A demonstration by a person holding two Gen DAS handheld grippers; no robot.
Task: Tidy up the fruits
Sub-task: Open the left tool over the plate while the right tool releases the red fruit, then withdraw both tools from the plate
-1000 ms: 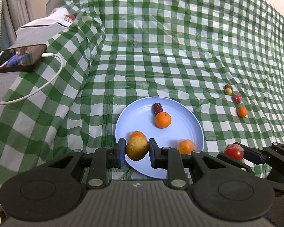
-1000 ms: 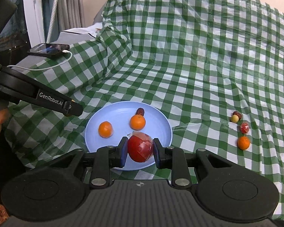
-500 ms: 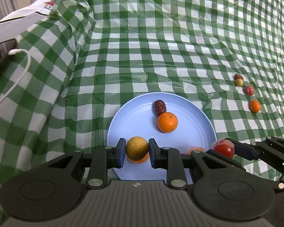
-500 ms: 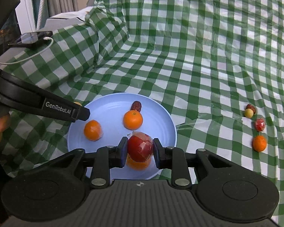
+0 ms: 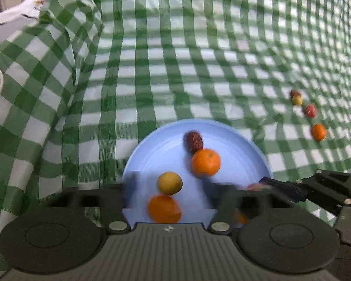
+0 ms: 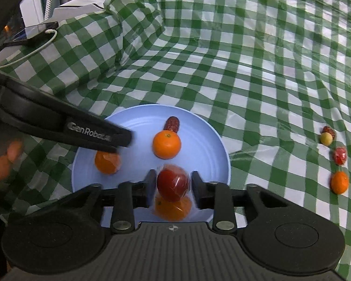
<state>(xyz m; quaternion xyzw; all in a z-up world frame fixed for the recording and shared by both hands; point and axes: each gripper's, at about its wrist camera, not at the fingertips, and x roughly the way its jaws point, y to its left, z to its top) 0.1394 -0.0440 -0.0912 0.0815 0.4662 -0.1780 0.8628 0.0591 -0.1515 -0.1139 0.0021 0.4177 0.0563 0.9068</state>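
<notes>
A light blue plate (image 5: 152, 145) (image 6: 203, 145) lies on the green checked cloth. It holds a dark date (image 5: 194, 138), a mandarin (image 5: 206, 162) and another mandarin (image 5: 163, 208). My left gripper (image 5: 169, 187) hangs over the plate's near side with its jaws opening, blurred and far apart. A yellow-green fruit (image 5: 169, 183) sits free between them. My right gripper (image 6: 173, 185) is also opening over the plate. A red wrapped fruit (image 6: 173, 182) sits between its fingers (image 6: 196, 187) with thin gaps on both sides, above a mandarin (image 6: 173, 207).
Several small fruits lie loose on the cloth to the right: a date (image 6: 326, 130), a yellow one (image 6: 326, 138), a red one (image 6: 340, 155) and a mandarin (image 6: 339, 182). A phone (image 6: 32, 32) with a white cable lies at far left. A person's hand (image 6: 2, 164) is at the left edge.
Both grippers have come down closer to the plate. The left jaws have sprung wide and let go of the yellow-green fruit. The right jaws have parted slightly from the red fruit.
</notes>
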